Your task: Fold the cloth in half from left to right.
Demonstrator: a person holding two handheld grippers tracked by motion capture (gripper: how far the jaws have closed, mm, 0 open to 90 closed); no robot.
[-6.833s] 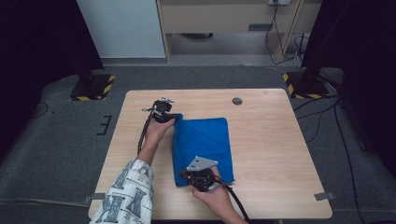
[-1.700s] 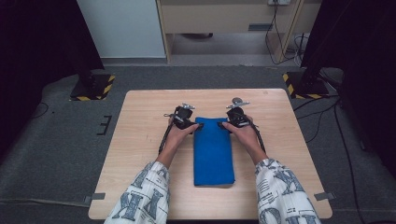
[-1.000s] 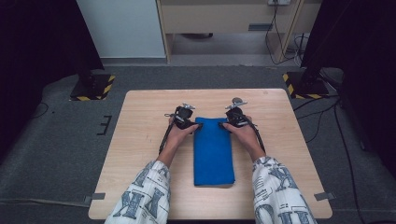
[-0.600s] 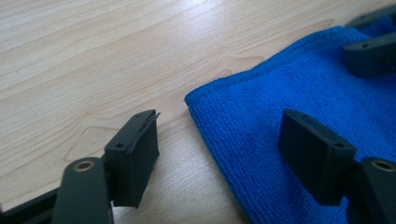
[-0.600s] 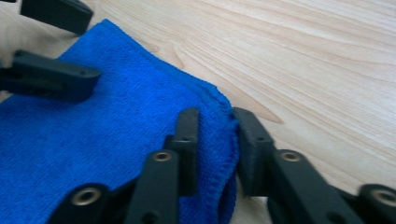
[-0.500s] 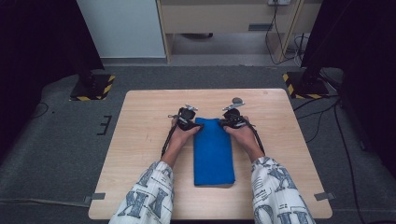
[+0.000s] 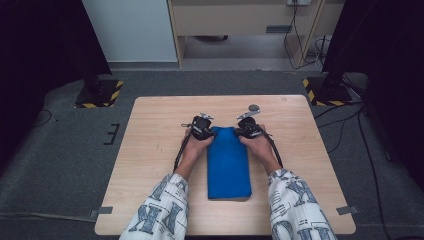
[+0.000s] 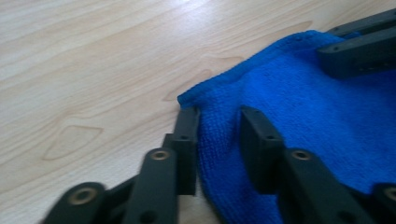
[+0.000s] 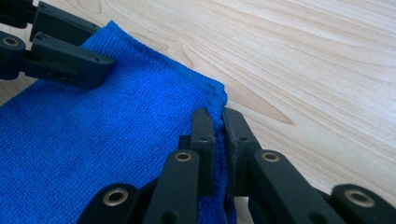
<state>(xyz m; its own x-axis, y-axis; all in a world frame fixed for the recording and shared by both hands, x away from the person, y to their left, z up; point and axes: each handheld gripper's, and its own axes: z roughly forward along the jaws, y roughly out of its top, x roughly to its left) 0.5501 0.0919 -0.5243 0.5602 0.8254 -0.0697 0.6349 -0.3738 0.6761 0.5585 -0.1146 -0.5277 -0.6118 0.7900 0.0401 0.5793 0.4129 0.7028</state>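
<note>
A blue cloth (image 7: 229,162) lies folded into a narrow strip down the middle of the wooden table (image 7: 150,150). My left gripper (image 7: 210,131) is at the strip's far left corner. Its jaws stand open astride the cloth's (image 8: 327,130) edge, with a ridge of fabric between the left gripper's (image 8: 217,116) fingers. My right gripper (image 7: 243,131) is at the far right corner, shut on the hem of the cloth (image 9: 93,140), which is pinched between the right gripper's (image 9: 217,114) jaws. Each gripper view also shows the other gripper across the cloth.
A small dark round thing (image 7: 254,107) lies on the table just beyond the right gripper. Bare wood surrounds the cloth on all sides. Two black stands with striped bases (image 7: 97,95) (image 7: 325,90) are on the floor behind the table.
Since 6.8 s ago the wide cloth has become a narrow strip and both grippers now sit at its far corners. Over the last second they have edged slightly inward.
</note>
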